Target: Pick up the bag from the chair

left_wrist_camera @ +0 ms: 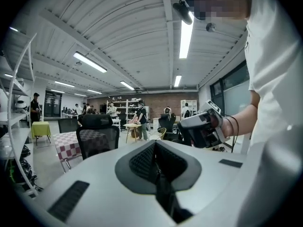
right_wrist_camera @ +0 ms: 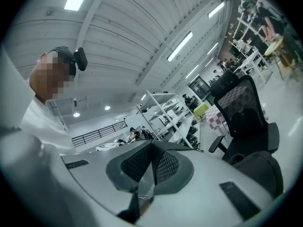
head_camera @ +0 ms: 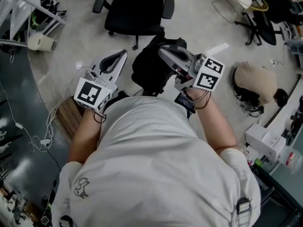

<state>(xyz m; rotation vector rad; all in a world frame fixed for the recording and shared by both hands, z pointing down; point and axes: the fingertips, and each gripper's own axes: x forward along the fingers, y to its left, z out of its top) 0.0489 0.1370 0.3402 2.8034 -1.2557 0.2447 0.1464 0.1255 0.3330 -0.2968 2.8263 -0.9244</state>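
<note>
The black bag (head_camera: 150, 69) hangs off the floor in front of me, clear of the black office chair (head_camera: 135, 8), whose seat is bare. My right gripper (head_camera: 162, 51) is over the bag's top with its jaws shut; a thin strip of the bag shows pinched between them in the right gripper view, and the bag's dark body (right_wrist_camera: 258, 174) sits below the gripper (right_wrist_camera: 152, 148). My left gripper (head_camera: 113, 60) is held up to the left of the bag, shut with nothing in it. In the left gripper view, its jaws (left_wrist_camera: 155, 148) meet and the right gripper (left_wrist_camera: 203, 126) shows beyond.
A beige backpack (head_camera: 255, 79) lies on the floor at the right, with white boxes (head_camera: 265, 141) nearer me. White cables (head_camera: 42, 136) trail on the left by a metal rack (head_camera: 23, 8). Another chair base (head_camera: 260, 25) stands at the top right.
</note>
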